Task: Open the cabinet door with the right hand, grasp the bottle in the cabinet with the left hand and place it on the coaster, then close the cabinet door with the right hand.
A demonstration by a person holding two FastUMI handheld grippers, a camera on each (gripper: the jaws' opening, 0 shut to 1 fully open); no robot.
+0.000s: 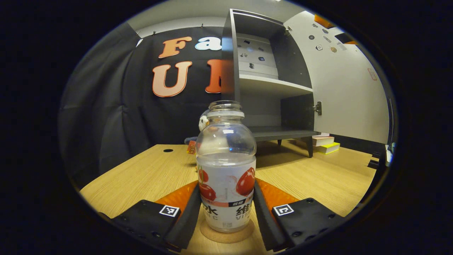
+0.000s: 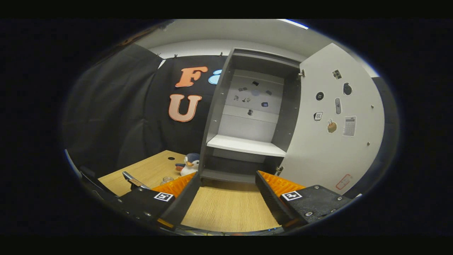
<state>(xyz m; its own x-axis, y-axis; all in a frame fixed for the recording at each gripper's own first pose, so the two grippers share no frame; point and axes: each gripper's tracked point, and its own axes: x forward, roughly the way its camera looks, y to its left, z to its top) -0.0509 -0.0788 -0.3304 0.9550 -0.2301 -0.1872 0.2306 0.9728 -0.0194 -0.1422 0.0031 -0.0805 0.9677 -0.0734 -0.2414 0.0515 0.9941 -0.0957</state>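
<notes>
A clear, capless bottle [image 1: 226, 159] with a red-and-white label stands upright on a round cork coaster [image 1: 226, 236] on the wooden table. My left gripper [image 1: 227, 186] is shut on it, one finger against each side of the label. The dark cabinet [image 1: 276, 85] stands behind with its white door [image 1: 347, 88] swung wide to the right. In the right gripper view my right gripper [image 2: 227, 174] is open and holds nothing, low over the table, facing the cabinet [image 2: 247, 145] and its open door [image 2: 332, 141]. The shelves look bare.
A plush penguin [image 2: 191, 163] sits on the table left of the cabinet, partly behind the bottle in the left gripper view. Stacked books [image 1: 327, 143] lie under the open door. The table [image 1: 141, 173] has a cable hole [image 1: 168, 150] near its back left.
</notes>
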